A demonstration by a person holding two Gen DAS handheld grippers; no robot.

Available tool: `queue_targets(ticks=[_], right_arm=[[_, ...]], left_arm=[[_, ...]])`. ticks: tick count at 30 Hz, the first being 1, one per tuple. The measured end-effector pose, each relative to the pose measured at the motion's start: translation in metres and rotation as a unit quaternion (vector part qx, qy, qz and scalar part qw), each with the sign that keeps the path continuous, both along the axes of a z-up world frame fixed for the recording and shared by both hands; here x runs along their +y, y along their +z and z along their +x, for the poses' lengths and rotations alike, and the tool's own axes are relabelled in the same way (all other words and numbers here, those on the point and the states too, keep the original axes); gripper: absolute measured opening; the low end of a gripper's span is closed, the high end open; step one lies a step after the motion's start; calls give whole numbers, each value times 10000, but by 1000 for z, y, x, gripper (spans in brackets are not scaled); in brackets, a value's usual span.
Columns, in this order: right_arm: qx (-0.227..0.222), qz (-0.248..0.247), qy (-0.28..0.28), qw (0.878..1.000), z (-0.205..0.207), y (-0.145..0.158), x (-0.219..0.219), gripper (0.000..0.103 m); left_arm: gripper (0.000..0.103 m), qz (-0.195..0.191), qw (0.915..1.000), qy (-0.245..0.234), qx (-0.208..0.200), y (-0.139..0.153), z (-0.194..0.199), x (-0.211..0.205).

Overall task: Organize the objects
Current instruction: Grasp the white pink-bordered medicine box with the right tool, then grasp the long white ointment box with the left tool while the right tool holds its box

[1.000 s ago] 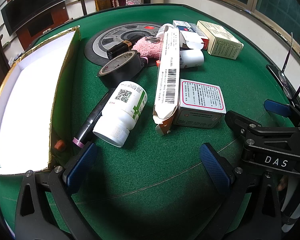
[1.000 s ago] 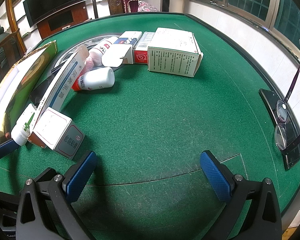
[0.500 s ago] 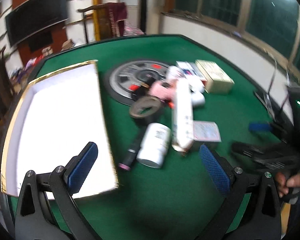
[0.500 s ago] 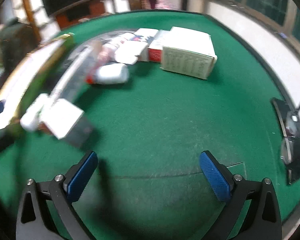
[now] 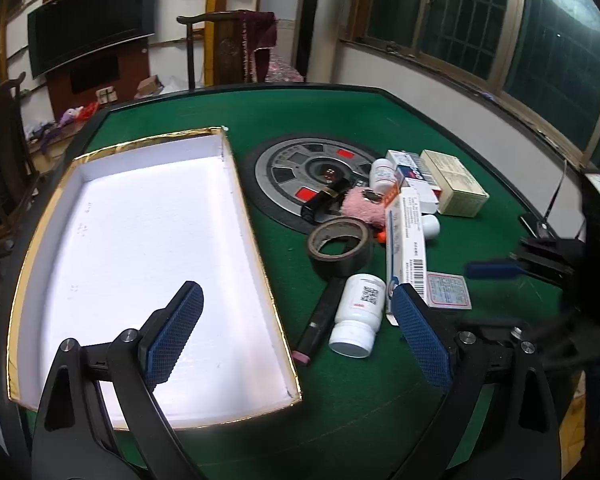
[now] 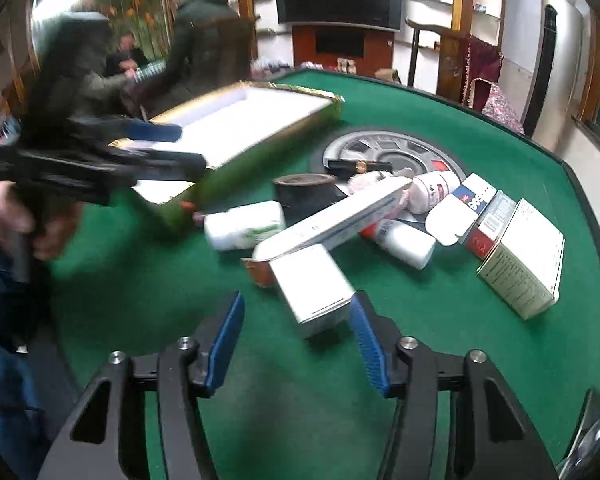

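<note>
As right gripper (image 6: 296, 338) narrowed, white box (image 6: 312, 290) neared.

No print legible; white bottle (image 5: 359, 316) bears a QR code.

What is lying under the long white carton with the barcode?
The long white carton rests on a small square box at its near end and on a white bottle further back. What else it covers cannot be seen.

Left claw (image 5: 296, 332) wide open above green felt bench (image 5: 340, 120), nothing between blue pads. Below: shallow white gold-rimmed cardboard tray (image 5: 256, 240), beside it white plastic pill bottle (image 5: 358, 320), black tape roll (image 5: 340, 246), long white carton (image 5: 405, 248).
</note>
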State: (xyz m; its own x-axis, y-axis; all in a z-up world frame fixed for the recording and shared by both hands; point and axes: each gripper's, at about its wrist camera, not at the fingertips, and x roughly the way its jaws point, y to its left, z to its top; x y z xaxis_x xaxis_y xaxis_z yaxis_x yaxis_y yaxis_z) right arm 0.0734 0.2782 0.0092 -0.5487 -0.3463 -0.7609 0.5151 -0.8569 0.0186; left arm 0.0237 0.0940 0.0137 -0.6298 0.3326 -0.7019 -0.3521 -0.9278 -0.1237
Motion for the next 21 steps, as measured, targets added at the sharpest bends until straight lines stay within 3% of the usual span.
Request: queue_targets(ticks=[5, 7, 10, 13, 16, 19, 21], right_arm=[[-213, -59, 181, 9996, -24, -11, -1, 54], [-256, 176, 198, 9993, -29, -24, -12, 35], [-170, 188, -79, 9996, -26, -30, -15, 34], [-49, -376, -454, 9983, -19, -22, 7, 34], [176, -1289, -920, 9872, -15, -20, 46, 34], [523, -1604, -1524, 9738, -15, -14, 78, 34], [500, -1682, -1771, 9684, -17, -16, 90, 34]], left_arm=[[96, 65, 9999, 18, -86, 0, -4, -4], [96, 51, 9999, 13, -129, -2, -5, -3], [96, 35, 9999, -86, -120, -3, -4, 2], [96, 46, 9997, -243, -71, -4, -1, 9], [96, 6, 9992, -400, -98, -8, 1, 22], [96, -213, 9983, -517, -132, -14, 4, 41], [96, -455, 9972, -588, -113, -18, 7, 55]])
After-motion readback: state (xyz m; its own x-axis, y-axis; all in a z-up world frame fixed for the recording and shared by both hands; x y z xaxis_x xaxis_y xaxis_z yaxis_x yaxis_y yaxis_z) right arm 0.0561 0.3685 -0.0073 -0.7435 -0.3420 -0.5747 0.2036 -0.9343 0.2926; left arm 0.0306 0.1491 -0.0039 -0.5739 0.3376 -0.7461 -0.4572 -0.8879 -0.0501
